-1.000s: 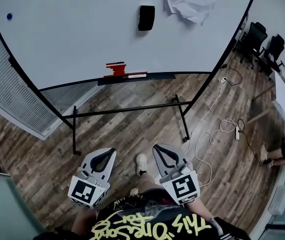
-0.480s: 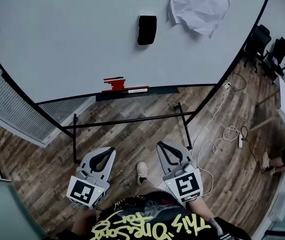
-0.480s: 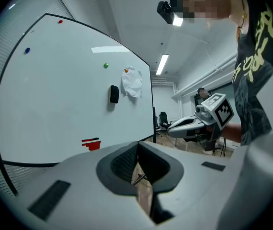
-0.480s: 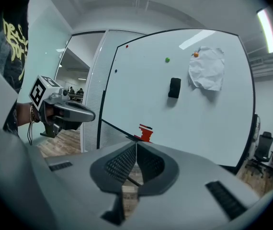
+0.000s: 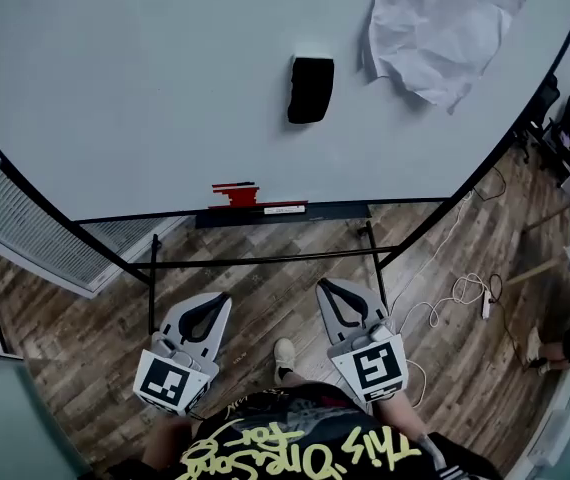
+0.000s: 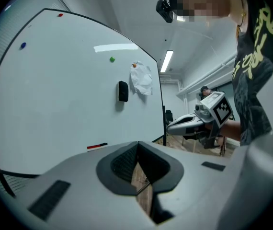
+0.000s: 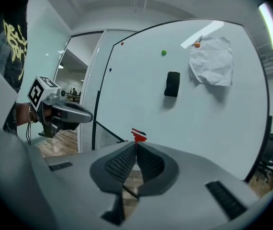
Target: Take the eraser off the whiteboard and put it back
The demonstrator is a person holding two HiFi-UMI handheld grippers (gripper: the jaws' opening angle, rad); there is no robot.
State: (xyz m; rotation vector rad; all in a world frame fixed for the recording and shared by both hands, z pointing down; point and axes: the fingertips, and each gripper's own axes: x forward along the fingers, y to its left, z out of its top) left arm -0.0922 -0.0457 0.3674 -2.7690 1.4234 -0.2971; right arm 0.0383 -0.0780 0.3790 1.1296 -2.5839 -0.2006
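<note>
The whiteboard (image 5: pixel 145 88) has drawn nearer over the wood floor (image 5: pixel 265 286); left tool (image 5: pixel 222 299) and right tool (image 5: pixel 323 287) clenched empty.

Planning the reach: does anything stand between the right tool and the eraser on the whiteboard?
Nothing visible does. Open air lies between the right tool and the eraser; the crumpled paper hangs to its right, and the marker tray sits below.

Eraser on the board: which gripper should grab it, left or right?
Probably the right gripper: the eraser sits almost straight ahead of it, while the left gripper is off to the side. Both are shut, empty.
</note>
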